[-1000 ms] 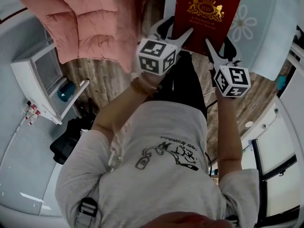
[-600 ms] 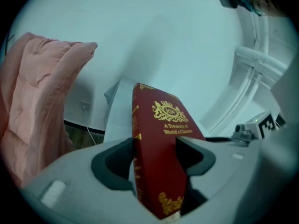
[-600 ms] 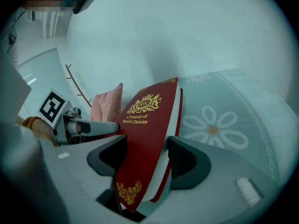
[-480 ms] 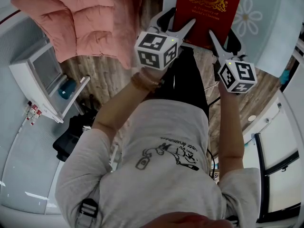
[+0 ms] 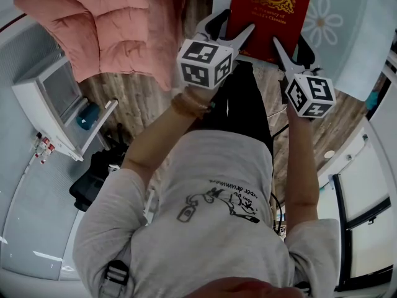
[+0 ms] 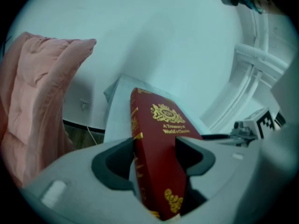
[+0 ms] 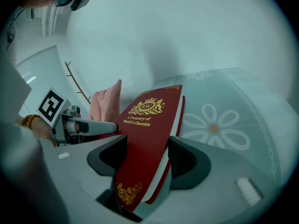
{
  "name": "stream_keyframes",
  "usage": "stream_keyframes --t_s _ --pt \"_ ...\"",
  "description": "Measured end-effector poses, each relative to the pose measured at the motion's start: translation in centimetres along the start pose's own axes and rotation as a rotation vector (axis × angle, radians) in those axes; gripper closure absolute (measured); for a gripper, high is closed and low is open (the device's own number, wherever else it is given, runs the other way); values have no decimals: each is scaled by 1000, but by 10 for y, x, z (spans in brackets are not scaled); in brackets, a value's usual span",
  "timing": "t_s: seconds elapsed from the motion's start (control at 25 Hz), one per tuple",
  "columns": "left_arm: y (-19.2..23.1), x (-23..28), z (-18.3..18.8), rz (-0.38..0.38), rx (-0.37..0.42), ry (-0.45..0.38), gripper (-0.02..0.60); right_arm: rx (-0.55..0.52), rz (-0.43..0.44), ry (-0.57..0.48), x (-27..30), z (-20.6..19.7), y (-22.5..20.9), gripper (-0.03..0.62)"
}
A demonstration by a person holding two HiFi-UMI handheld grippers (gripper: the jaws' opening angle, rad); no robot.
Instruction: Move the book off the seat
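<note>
A dark red book (image 5: 270,14) with a gold crest on its cover is held up in the air by both grippers. My left gripper (image 5: 239,39) is shut on the book's near left corner; in the left gripper view the book (image 6: 156,162) stands on edge between the jaws of the left gripper (image 6: 156,160). My right gripper (image 5: 279,48) is shut on the near right corner, and in the right gripper view the book (image 7: 147,139) fills the gap of the right gripper (image 7: 145,160). Behind it is a pale teal surface with a white flower print (image 5: 338,30).
A pink padded quilt (image 5: 105,27) lies at the upper left. A white cabinet (image 5: 53,107) with a teal object stands at the left, a black bag (image 5: 93,179) below it. Wooden floor (image 5: 139,104) shows between them. A white and black frame (image 5: 363,197) is at the right.
The book and both grippers have shifted slightly up and away in the head view. Both grips are unchanged.
</note>
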State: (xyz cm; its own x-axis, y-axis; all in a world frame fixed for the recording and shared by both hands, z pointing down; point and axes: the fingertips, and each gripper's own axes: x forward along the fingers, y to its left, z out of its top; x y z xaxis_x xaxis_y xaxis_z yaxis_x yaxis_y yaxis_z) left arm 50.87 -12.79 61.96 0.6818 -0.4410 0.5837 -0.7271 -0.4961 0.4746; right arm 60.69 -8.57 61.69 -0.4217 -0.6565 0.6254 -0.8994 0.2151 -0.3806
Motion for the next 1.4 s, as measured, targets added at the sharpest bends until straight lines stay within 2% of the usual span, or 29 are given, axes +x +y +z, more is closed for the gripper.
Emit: stream_keyframes --t_s 0.4,0.92,1.04,1.28,1.4 --pt "0 0 -1 0 28 9 304 -7 -7 11 2 -2 -2 312" --pt "-1 -4 2 2 47 27 311 -95 -46 27 -3 5 0 301" --pt "-2 -9 7 4 64 20 336 -114 -61 14 -8 11 0 308" --pt "-9 -19 22 -5 95 -1 341 -146 -61 -33 -18 30 2 320" --pt "-16 -27 32 -10 105 -14 348 -171 -58 -63 -28 45 7 346"
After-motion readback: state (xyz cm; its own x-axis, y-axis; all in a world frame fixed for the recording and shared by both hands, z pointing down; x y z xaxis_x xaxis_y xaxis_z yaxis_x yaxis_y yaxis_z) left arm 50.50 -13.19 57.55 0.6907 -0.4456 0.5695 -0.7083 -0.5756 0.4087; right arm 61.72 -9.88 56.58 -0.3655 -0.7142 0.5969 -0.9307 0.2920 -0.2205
